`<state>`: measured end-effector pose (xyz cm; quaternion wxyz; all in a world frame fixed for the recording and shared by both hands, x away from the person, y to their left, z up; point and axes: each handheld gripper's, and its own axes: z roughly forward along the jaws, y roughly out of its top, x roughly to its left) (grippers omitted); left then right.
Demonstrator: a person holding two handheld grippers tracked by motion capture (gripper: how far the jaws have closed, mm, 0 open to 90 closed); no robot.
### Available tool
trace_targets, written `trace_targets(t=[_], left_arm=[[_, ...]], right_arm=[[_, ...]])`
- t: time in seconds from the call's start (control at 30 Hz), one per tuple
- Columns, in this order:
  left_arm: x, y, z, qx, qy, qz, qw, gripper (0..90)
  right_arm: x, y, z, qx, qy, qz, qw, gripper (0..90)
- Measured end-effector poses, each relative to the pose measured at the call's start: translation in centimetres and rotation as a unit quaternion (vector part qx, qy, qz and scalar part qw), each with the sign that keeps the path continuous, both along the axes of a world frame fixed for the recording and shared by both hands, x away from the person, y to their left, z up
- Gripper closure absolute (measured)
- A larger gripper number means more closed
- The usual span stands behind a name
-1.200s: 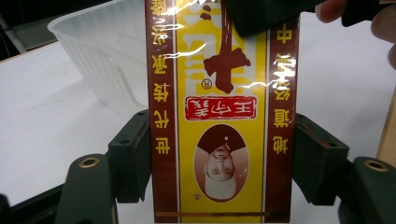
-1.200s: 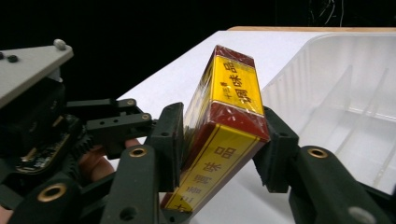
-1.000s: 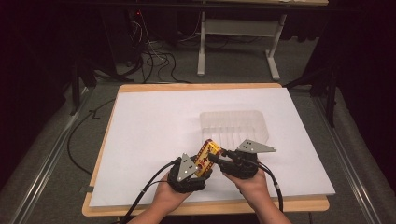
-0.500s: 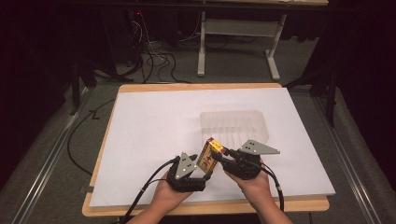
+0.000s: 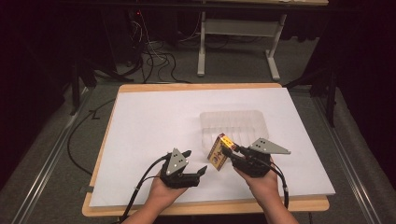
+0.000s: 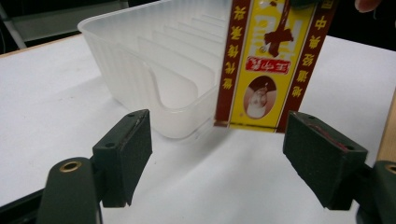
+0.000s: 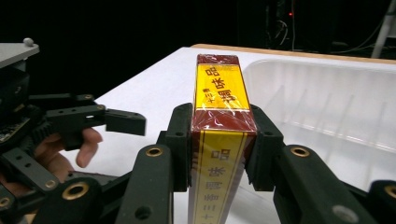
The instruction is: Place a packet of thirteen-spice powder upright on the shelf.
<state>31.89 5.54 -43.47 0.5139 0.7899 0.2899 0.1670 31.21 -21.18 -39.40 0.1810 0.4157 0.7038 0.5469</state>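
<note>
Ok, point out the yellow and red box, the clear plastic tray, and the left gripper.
yellow and red box [image 7: 219, 112], right gripper view, its wrapped top end.
clear plastic tray [image 5: 233, 115], high view, far rim.
left gripper [image 5: 195, 162], high view, midway between its open fingertips.

Yellow-and-red box [image 6: 273, 65] upright beyond the open tool [image 6: 233, 163], beside a clear ridged tray [image 6: 154, 70].

A wooden-edged table [image 5: 299, 205] is covered almost edge to edge by a white sheet [image 5: 154, 121], and a clear plastic tray [image 5: 233, 122] with ribbed dividers lies directly on that sheet, right of the sheet's middle and toward its near half.
</note>
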Motion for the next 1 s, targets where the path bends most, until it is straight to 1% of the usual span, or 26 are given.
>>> trace_targets(t=[0.17, 0.27, 0.43, 0.53, 0.67, 0.8, 1.0], left_arm=[[0.2, 0.4, 0.1, 0.003, -0.002, 0.005, 1.0000, 24.6], [0.5, 0.7, 0.1, 0.007, 0.002, 0.008, 0.9999, 24.3], [0.9, 1.2, 0.0, 0.017, 0.001, 0.017, 0.9997, 23.2], [1.1, 1.5, 0.1, 0.015, 0.003, 0.022, 0.9996, 23.2], [1.3, 2.1, 0.3, 0.017, -0.002, 0.028, 0.9995, 23.2], [1.7, 3.1, 0.7, 0.016, -0.007, 0.040, 0.9991, 23.2], [2.2, 4.5, 0.9, 0.004, -0.003, 0.057, 0.9984, 23.3]], right_arm=[[0.0, -1.0, 0.0, -0.003, -0.001, -0.016, 0.9999, 67.9], [0.0, -1.6, 0.1, -0.005, -0.001, -0.027, 0.9996, 67.9], [0.1, -2.7, 0.2, -0.007, -0.004, -0.044, 0.9990, 67.9], [0.1, -3.3, 0.3, -0.009, -0.007, -0.053, 0.9985, 67.9], [0.1, -3.9, 0.5, -0.005, -0.008, -0.064, 0.9979, 68.0], [0.1, -4.3, 0.6, -0.013, -0.012, -0.074, 0.9971, 68.1], [0.1, -5.0, 1.1, -0.009, -0.015, -0.092, 0.9956, 68.1]])
